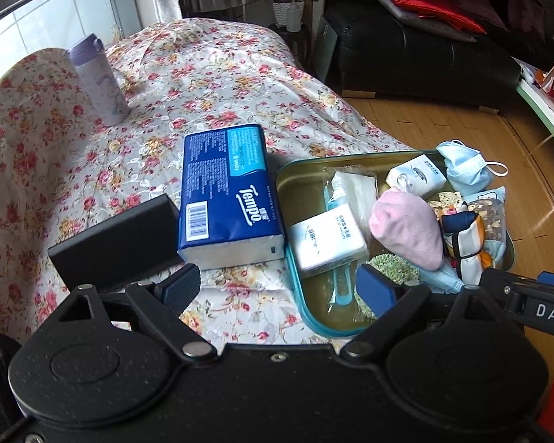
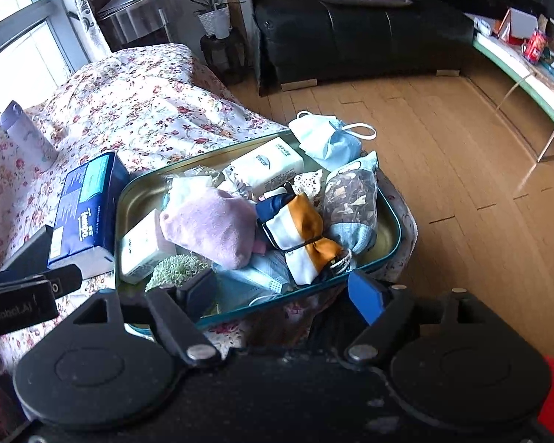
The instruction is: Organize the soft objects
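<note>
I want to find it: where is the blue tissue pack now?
The blue tissue pack lies on the flowered cloth, just left of the tin tray, outside it.

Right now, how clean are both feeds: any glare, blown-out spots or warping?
Left wrist view: the window is blown out, the tin tray floor shines, the edges bend. Right wrist view: the window is washed out too, sun glares off the wood floor, the tissue pack sits in shade.
</note>
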A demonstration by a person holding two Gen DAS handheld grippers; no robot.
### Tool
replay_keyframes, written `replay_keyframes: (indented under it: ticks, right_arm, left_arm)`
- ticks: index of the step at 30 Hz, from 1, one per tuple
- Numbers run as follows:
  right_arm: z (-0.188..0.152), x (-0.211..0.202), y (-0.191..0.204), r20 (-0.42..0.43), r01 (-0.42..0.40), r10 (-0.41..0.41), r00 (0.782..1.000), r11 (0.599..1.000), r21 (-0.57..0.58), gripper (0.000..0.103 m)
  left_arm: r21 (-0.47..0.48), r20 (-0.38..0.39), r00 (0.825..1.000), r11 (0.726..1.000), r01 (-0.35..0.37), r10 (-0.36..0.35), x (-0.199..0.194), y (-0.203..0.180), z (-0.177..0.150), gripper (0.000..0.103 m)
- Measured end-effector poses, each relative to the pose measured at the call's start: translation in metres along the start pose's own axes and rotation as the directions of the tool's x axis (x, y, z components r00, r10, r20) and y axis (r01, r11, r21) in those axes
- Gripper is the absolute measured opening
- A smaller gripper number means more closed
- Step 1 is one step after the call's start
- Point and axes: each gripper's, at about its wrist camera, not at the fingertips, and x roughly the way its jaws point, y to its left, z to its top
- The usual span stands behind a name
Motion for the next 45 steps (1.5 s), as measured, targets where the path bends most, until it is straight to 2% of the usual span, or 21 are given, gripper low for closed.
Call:
replay_keyframes:
  ticks: [14,45]
  right_arm:
    - [-0.004,-0.009,0.01,0.019,0.01,-0.009,1.0,0.999,-0.048,0.08]
    - [-0.004,-0.004,0.015,-0.007,0.008,-0.008,1.0,0.998,-0.068,0.081]
  left_arm:
    - [-0.018,-0.012,1.0,1.0,0.002,-0.002,-0.004,0.002,-0.008,0.089]
    - [-0.025,-0.042,0.999,1.0,0.007,-0.009,0.001,0.003,-0.013,0.089]
